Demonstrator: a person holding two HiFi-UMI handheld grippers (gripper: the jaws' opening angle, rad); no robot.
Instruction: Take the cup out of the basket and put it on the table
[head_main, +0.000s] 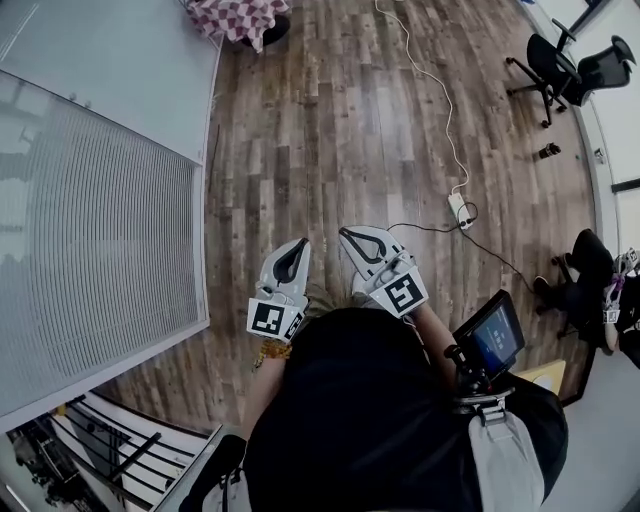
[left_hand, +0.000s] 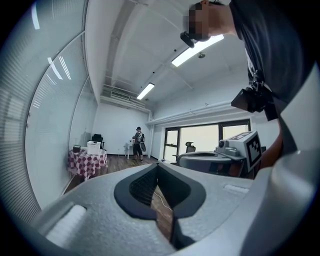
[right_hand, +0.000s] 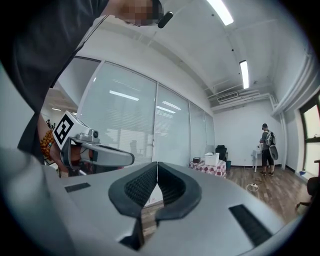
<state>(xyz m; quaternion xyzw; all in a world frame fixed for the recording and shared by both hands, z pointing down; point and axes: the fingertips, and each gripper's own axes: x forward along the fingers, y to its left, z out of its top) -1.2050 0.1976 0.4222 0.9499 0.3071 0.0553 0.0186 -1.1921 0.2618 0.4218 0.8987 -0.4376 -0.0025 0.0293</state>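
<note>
No cup and no basket show in any view. My left gripper (head_main: 299, 244) and right gripper (head_main: 346, 233) are held close to the person's body and point forward over the wooden floor. Both are shut, tips touching, with nothing between them. The left gripper view has its jaws meeting at the tip of the left gripper (left_hand: 158, 165); the right gripper (right_hand: 157, 163) looks the same in its own view. A table with a checked cloth (head_main: 240, 18) stands far ahead. On that table (left_hand: 87, 161) sits a white box (left_hand: 93, 147), and the box (right_hand: 212, 159) also shows in the right gripper view.
A glass wall with blinds (head_main: 90, 230) runs along the left. A power strip (head_main: 460, 208) with a white cable lies on the floor ahead right. Office chairs (head_main: 560, 65) stand at the far right. Another person (left_hand: 138, 143) stands at the room's far end. A small screen (head_main: 495, 338) hangs at the person's waist.
</note>
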